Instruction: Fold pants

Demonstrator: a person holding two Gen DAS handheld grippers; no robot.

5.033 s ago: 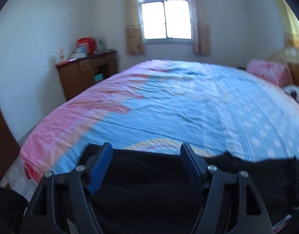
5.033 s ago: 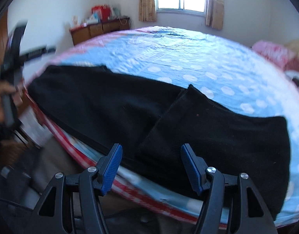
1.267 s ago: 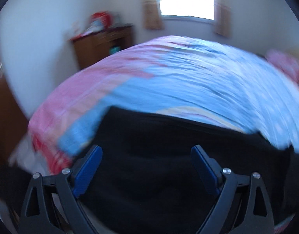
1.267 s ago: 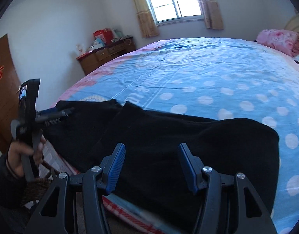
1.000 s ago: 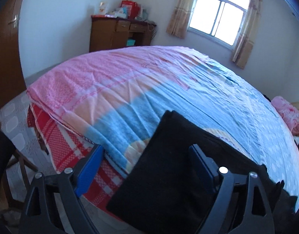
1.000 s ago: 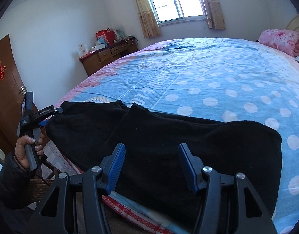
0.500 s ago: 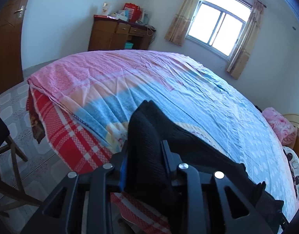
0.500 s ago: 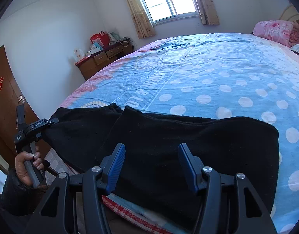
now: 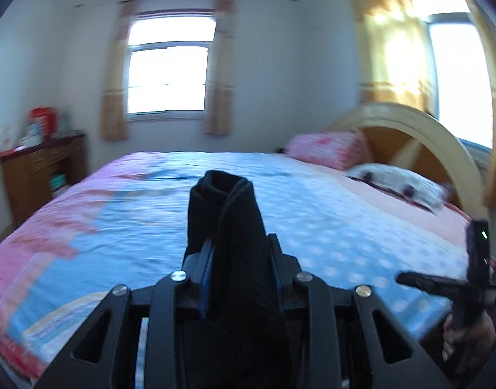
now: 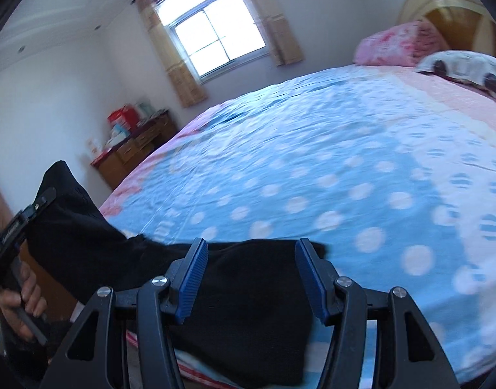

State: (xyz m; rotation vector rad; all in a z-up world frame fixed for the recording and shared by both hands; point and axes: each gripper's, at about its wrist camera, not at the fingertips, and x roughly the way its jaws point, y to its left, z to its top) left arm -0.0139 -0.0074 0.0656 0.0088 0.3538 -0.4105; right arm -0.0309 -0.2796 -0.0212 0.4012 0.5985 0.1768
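The black pants (image 10: 248,295) lie along the near edge of the bed (image 10: 312,168). My left gripper (image 9: 239,253) is shut on one end of the pants (image 9: 228,220), which stands up between its pads, lifted above the bed. In the right wrist view that gripper (image 10: 37,207) shows at the far left, held by a hand, with the cloth raised. My right gripper (image 10: 251,275) is open, its blue pads over the other end of the pants, which lies flat. It also shows at the right of the left wrist view (image 9: 442,283).
The bed has a blue dotted and pink cover. A pink pillow (image 9: 328,149), a white pillow (image 9: 397,181) and a curved headboard (image 9: 409,129) are at its head. A wooden dresser (image 9: 40,171) stands by the left wall below a window (image 9: 167,77).
My left gripper closed on the pants' end and lifted it up and toward the right. My right gripper stayed open and tilted lower over the other end.
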